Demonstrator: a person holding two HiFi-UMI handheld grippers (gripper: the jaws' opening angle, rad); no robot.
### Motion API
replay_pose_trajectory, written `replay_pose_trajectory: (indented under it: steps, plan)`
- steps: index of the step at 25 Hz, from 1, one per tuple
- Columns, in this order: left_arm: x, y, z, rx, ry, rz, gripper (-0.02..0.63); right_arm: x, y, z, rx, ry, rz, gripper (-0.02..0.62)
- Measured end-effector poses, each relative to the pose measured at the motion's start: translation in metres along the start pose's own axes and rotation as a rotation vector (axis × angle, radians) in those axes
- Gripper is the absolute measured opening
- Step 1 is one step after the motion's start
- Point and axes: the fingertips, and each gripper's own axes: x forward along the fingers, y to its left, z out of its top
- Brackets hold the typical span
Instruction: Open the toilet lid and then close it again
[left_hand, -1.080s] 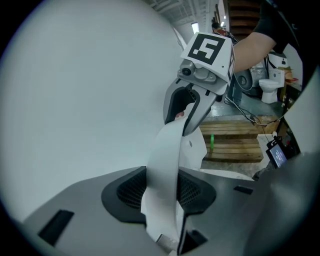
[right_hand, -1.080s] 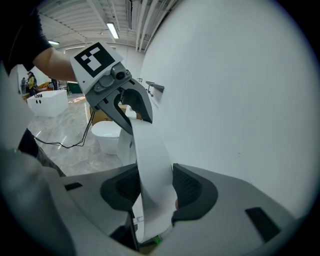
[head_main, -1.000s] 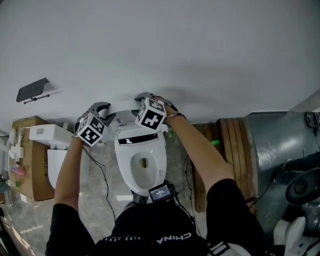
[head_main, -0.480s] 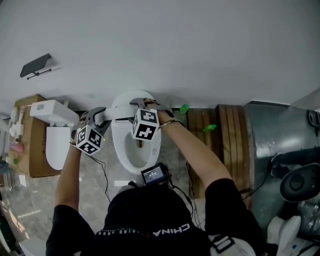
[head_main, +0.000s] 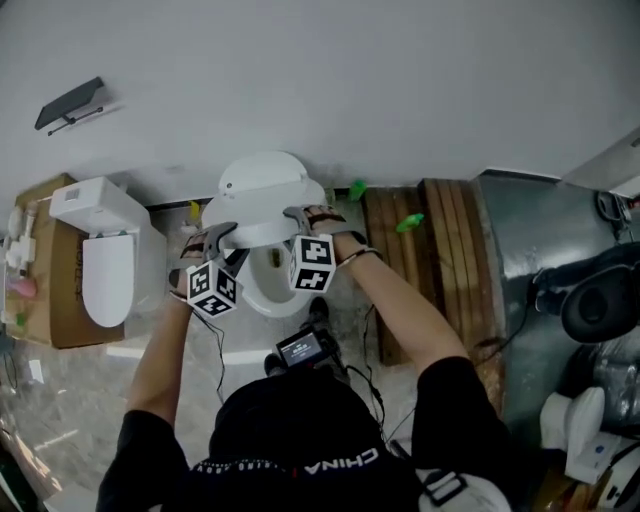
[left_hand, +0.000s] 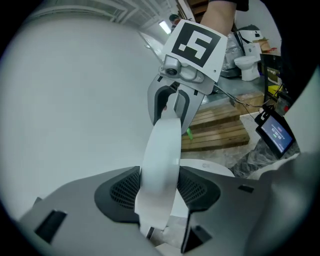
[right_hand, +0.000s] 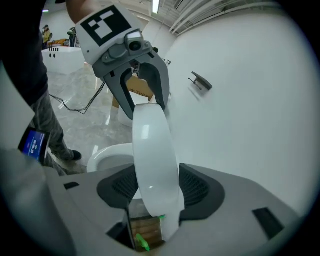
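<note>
Toilet lid (head_main: 262, 225) hangs half-lowered over the bowl (head_main: 270, 285), its rim pinched by my left hand-held gripper (head_main: 225, 238) and right hand-held gripper (head_main: 300, 216), both jaws opening, so I judge this the closing step: next, ease it down gently.

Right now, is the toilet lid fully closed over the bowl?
No. The toilet lid stands tilted partway, with the open bowl showing under its front edge in the head view.
</note>
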Motion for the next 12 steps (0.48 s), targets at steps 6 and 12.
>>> replay_pose_trajectory:
  steps: [6, 12]
  plan:
    - [-0.003, -0.051, -0.014, 0.034, -0.029, -0.028, 0.222, 0.004, 0.05, -0.014, -0.007, 0.083, -0.031, 0.233]
    - [-0.001, -0.095, -0.024, 0.059, -0.044, -0.041, 0.23, 0.008, 0.093, -0.026, -0.019, 0.085, -0.036, 0.239]
